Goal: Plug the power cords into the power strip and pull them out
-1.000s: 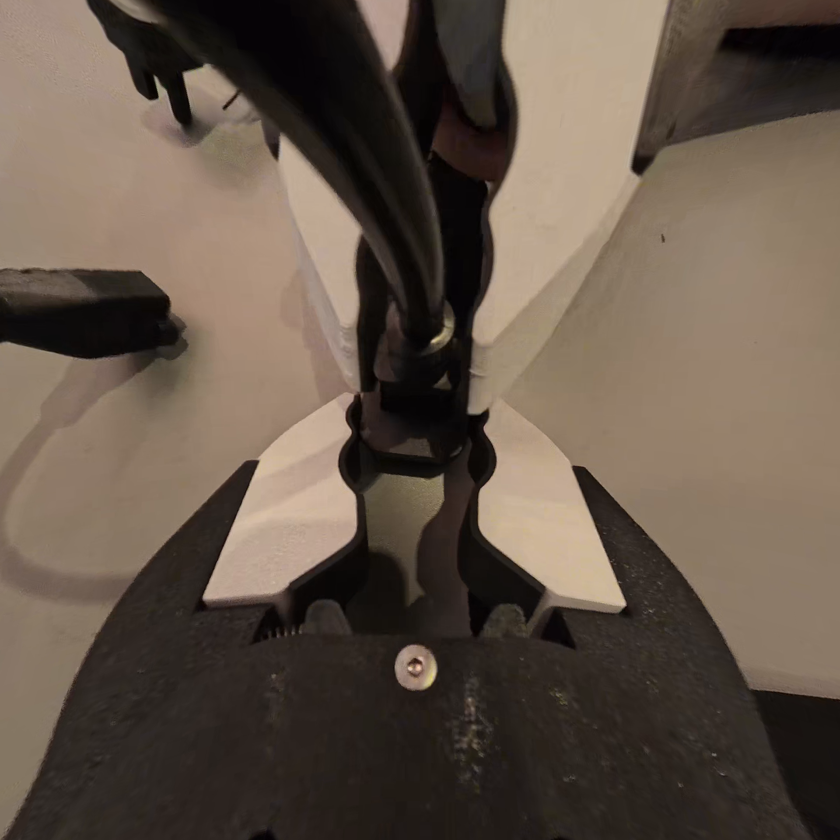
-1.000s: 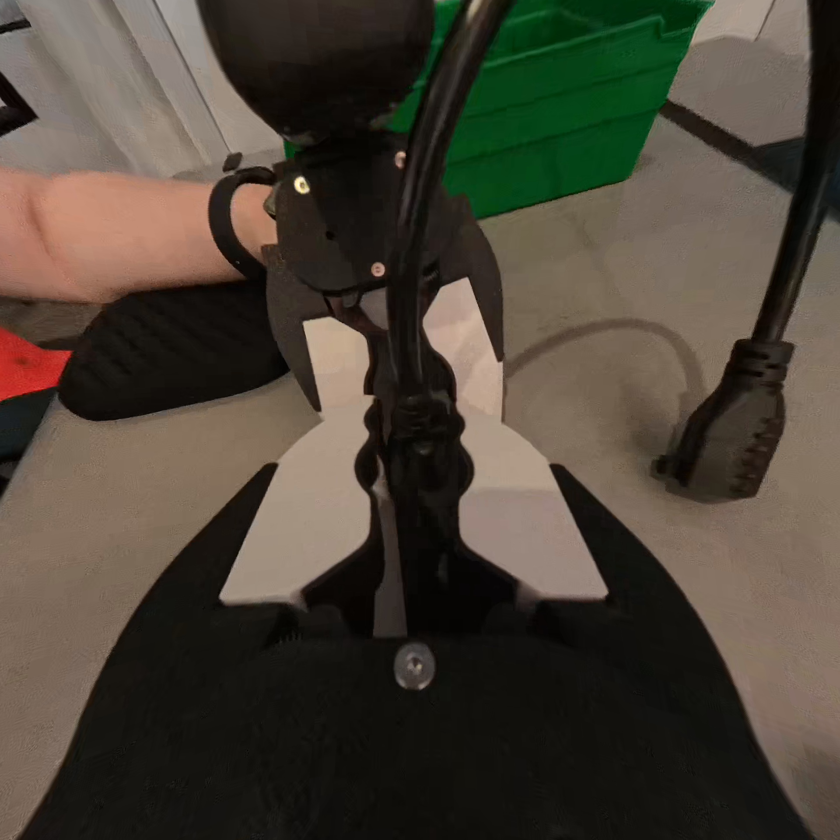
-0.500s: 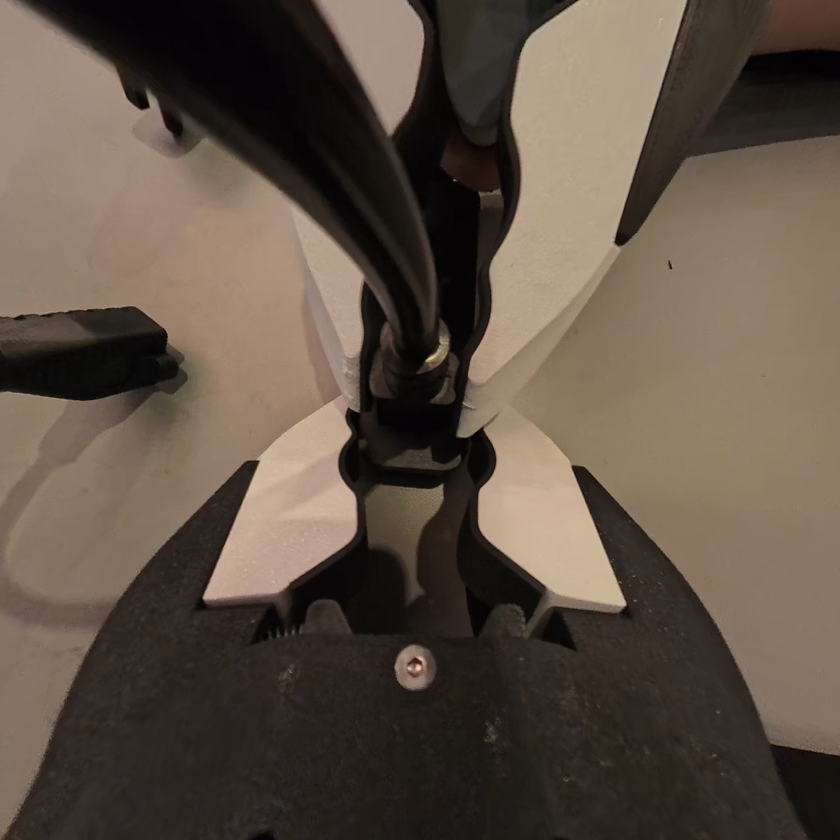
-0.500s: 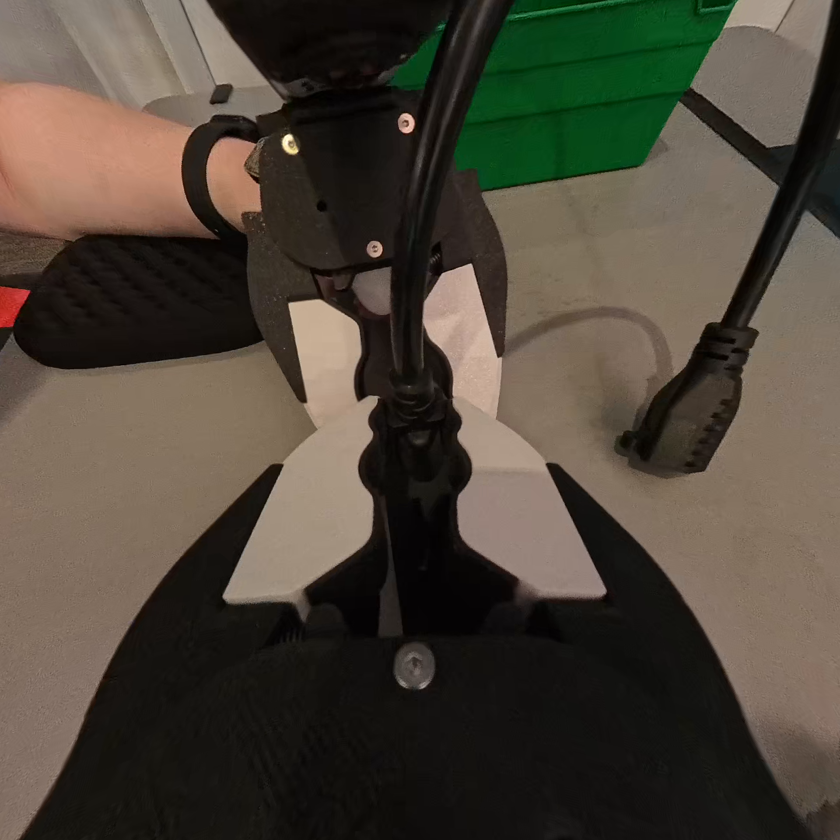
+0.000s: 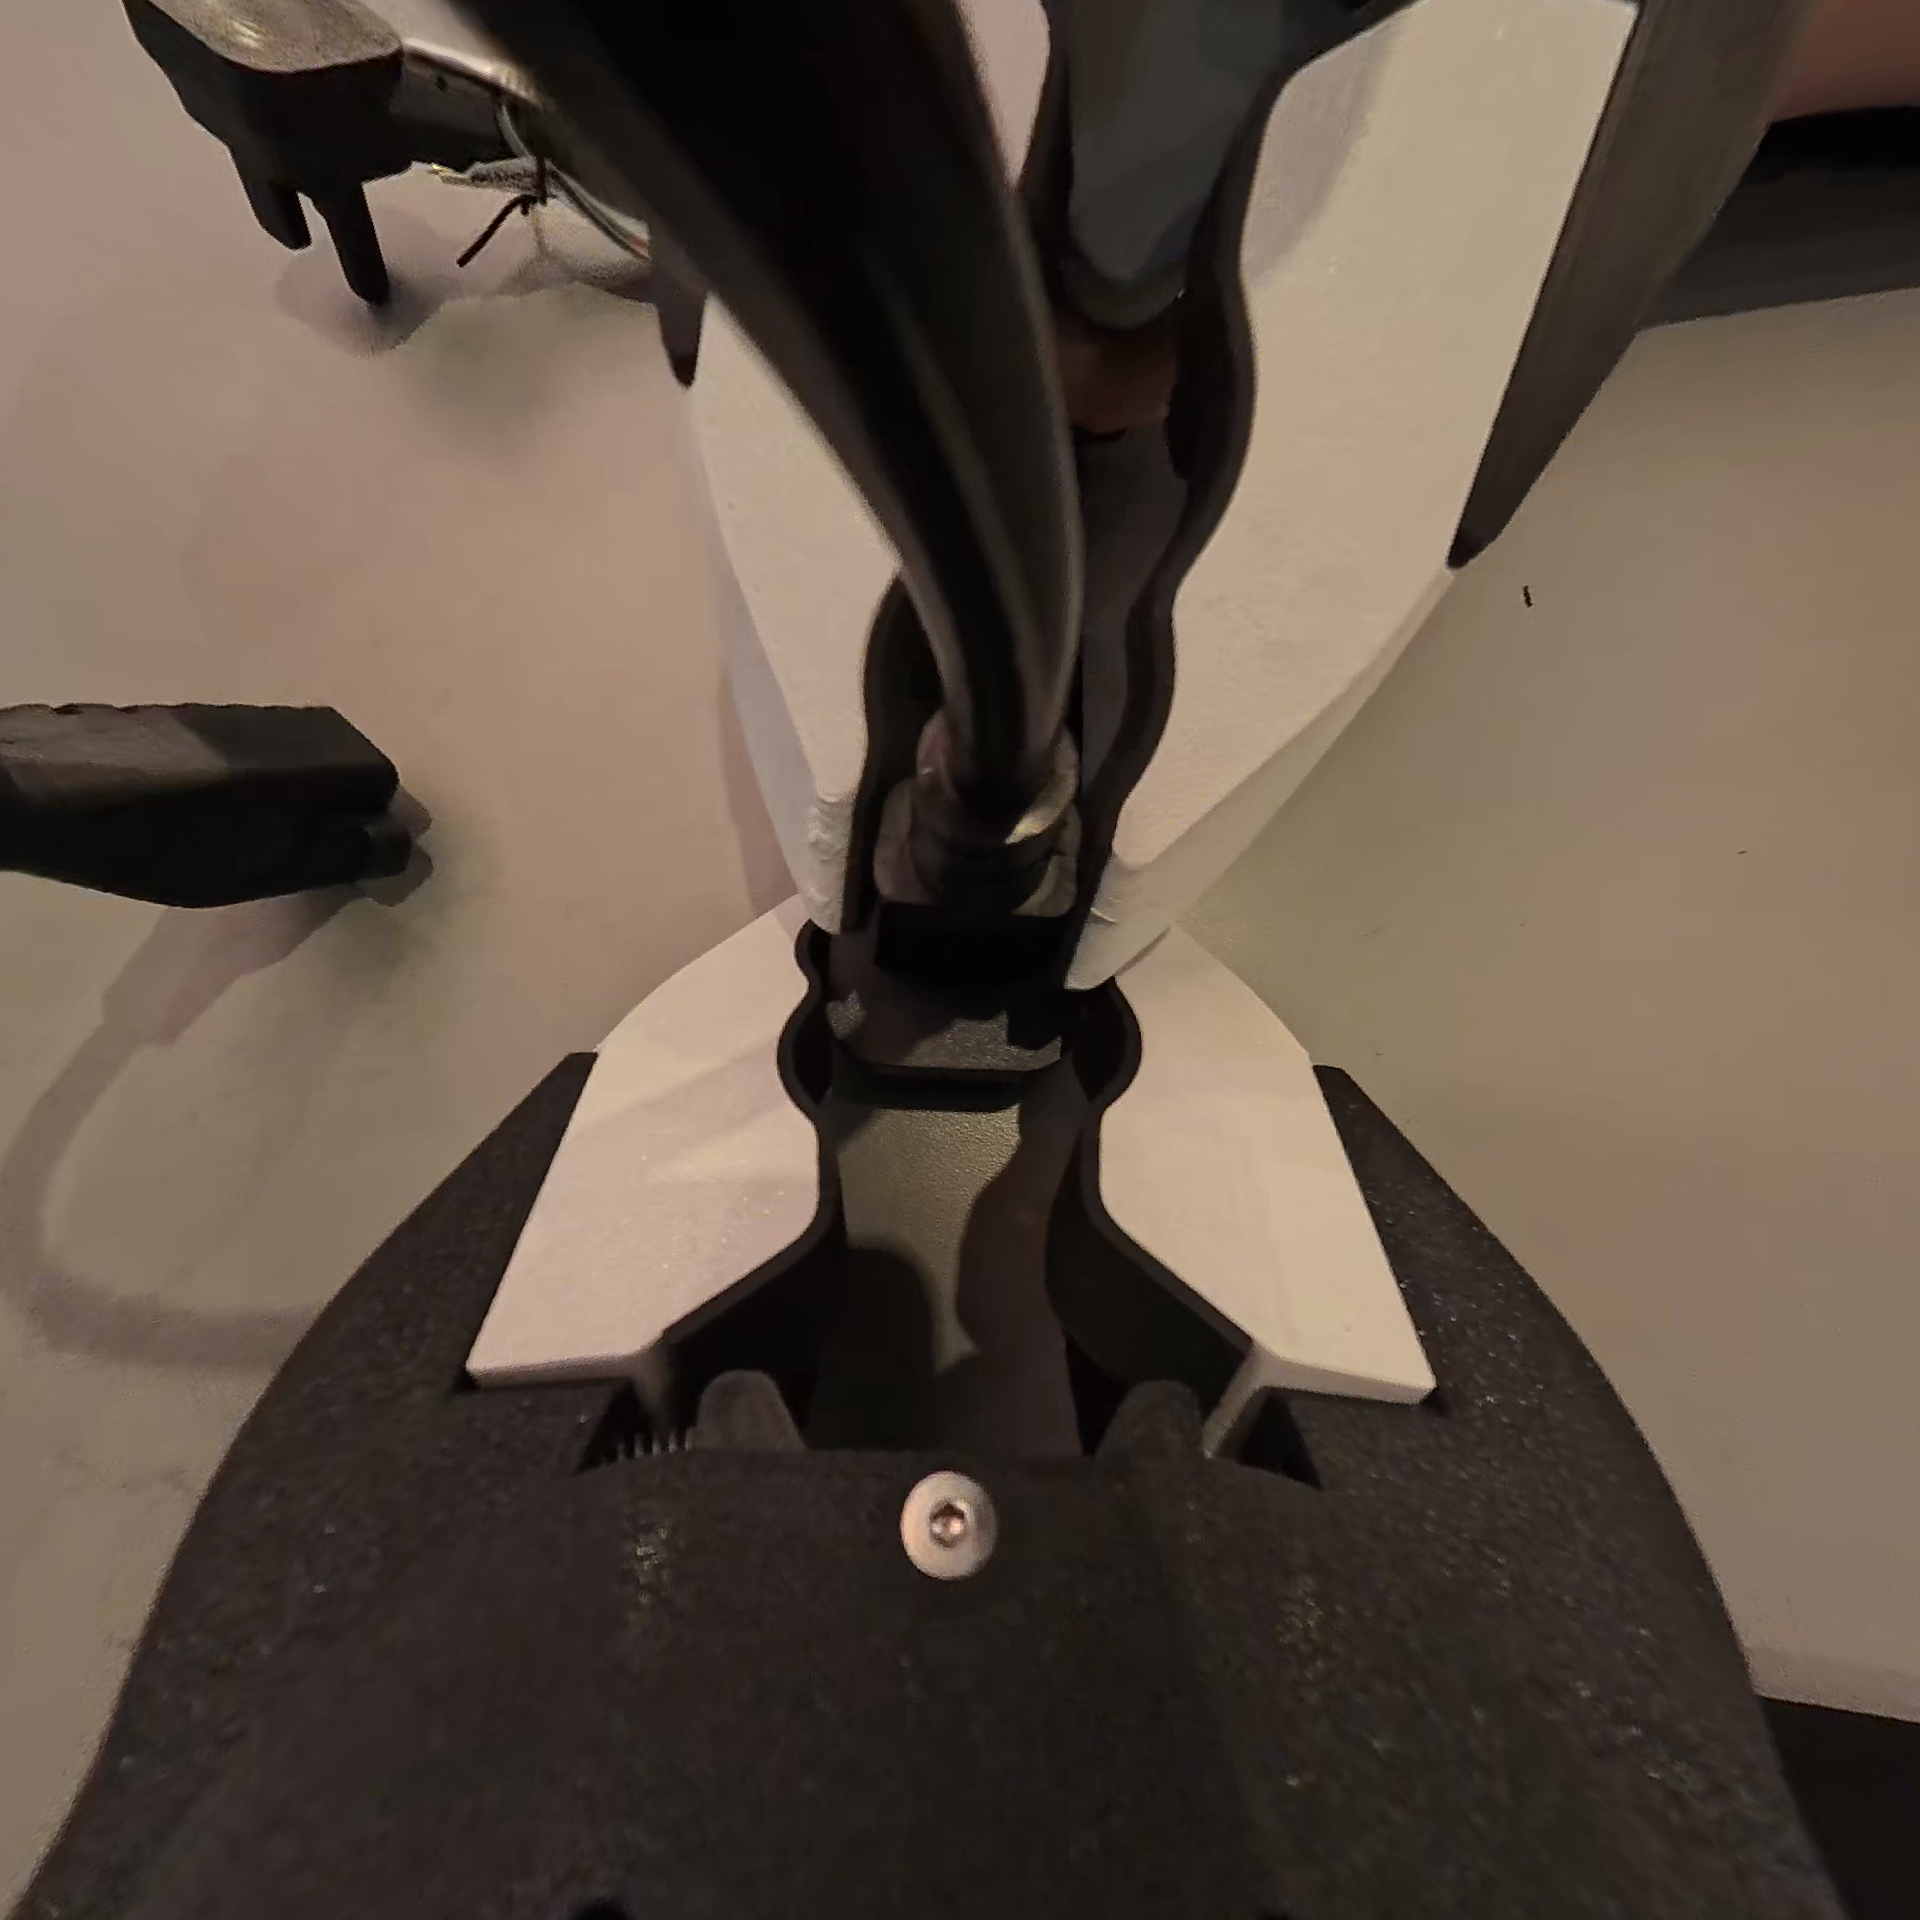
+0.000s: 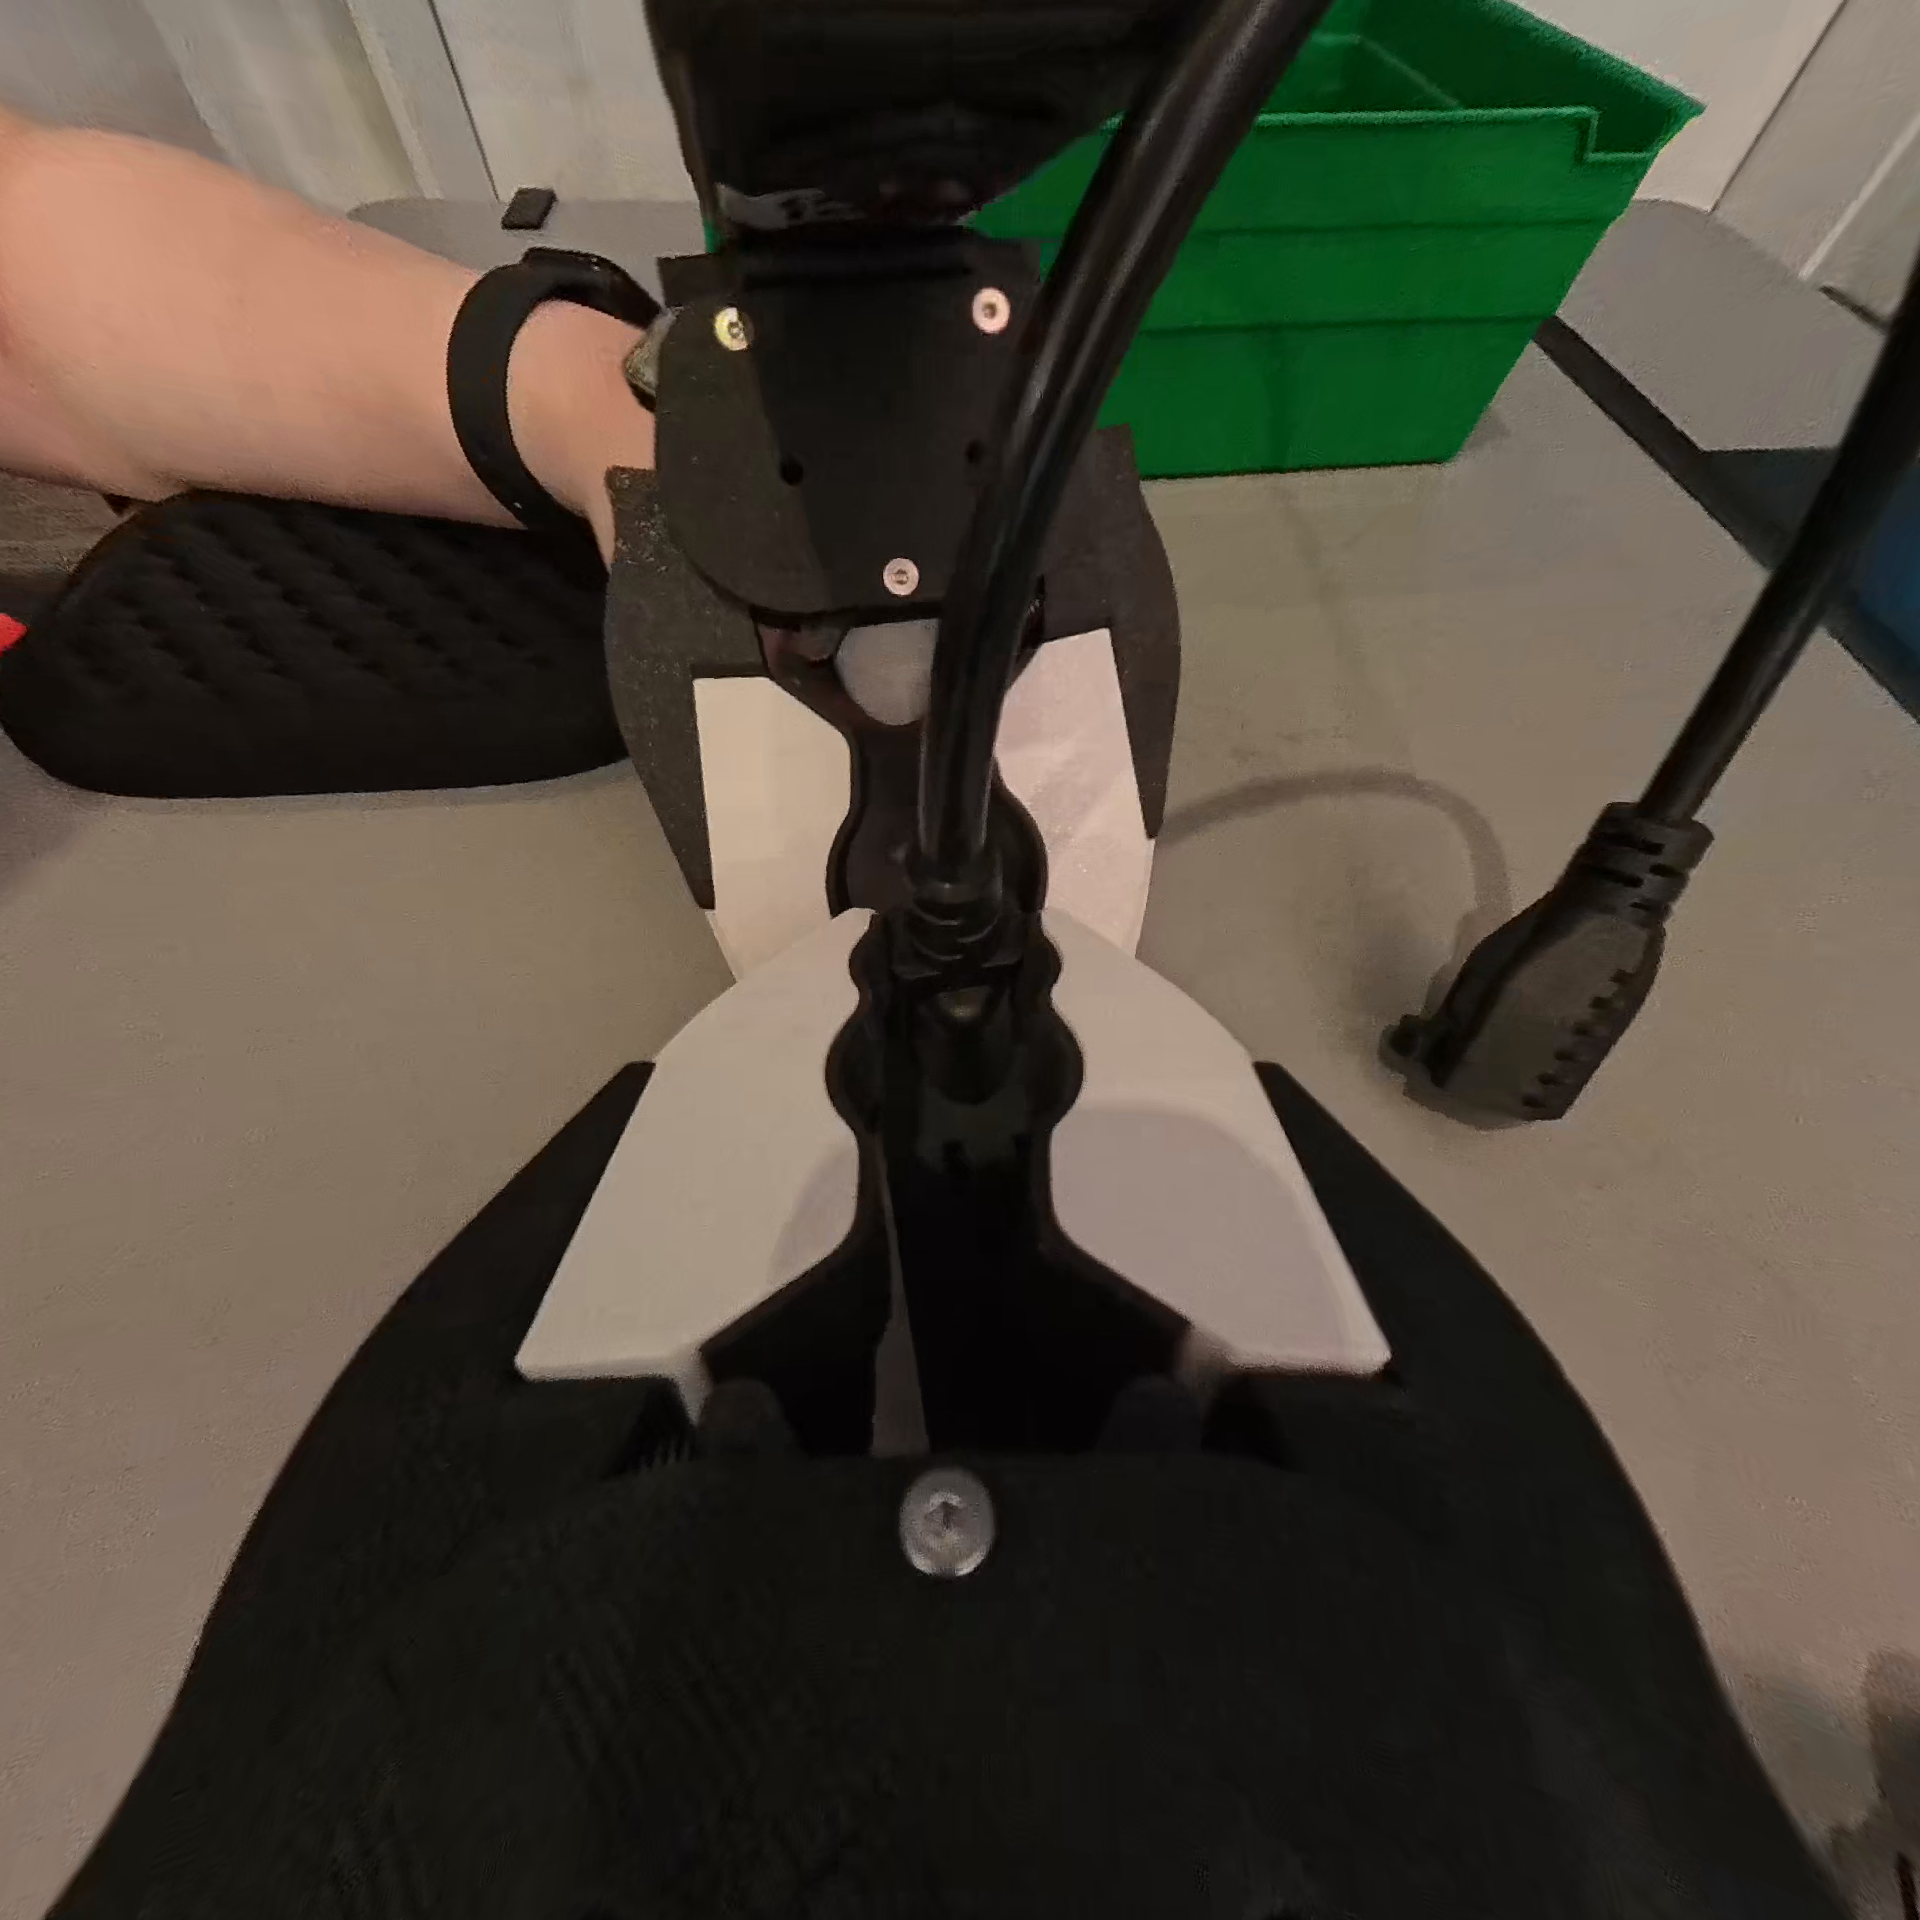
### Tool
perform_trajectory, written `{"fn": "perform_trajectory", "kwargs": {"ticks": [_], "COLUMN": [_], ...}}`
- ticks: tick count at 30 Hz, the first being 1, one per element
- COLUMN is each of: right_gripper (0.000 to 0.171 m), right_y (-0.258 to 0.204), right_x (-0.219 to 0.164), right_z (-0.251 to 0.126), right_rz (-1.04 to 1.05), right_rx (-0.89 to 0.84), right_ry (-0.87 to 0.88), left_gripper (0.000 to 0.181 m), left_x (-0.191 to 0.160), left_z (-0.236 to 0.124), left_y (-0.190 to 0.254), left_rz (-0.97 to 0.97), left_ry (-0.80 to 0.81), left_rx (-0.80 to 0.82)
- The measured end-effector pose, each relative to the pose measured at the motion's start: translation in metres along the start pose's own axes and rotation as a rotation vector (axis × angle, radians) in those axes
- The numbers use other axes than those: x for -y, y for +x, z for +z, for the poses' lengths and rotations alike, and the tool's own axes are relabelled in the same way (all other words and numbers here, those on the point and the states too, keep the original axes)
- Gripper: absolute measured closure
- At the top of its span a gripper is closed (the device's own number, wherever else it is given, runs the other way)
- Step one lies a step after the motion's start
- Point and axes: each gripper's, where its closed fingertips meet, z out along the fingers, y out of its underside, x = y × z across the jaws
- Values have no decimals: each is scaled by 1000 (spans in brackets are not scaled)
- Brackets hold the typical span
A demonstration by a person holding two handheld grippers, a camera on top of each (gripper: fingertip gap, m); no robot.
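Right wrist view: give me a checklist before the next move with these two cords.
1. Right claw shut on the black plug: ok.
2. Left claw shut on the mating connector: ok.
3. Claws lined up tip to tip: ok.
4. Prongs fully seated or free: cannot tell, the joint is hidden between the claws.
5. Spare connector lies apart on the table: ok.

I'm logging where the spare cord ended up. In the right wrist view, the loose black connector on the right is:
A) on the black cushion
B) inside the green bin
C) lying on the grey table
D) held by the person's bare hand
C: the loose black connector rests on the grey table, well clear of the green bin.
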Motion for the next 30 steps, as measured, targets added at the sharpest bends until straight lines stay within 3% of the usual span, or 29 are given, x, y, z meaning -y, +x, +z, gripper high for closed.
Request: {"fn": "perform_trajectory", "kwargs": {"ticks": [12,16,30], "right_gripper": [148,141,146], "right_y": [-1,-5,-3], "right_x": [3,1,-2], "right_z": [-1,-1,2], "right_rz": [157,131,107], "right_rx": [52,65,27], "right_ry": [22,5,-41], "left_gripper": [137,137,137], "left_x": [1,1,2], "left_z": [0,1,2], "left_y": [1,4,5], "left_rz": [5,22,24], "left_ry": [9,12,7], "left_rx": [-5,-24,-30]}}
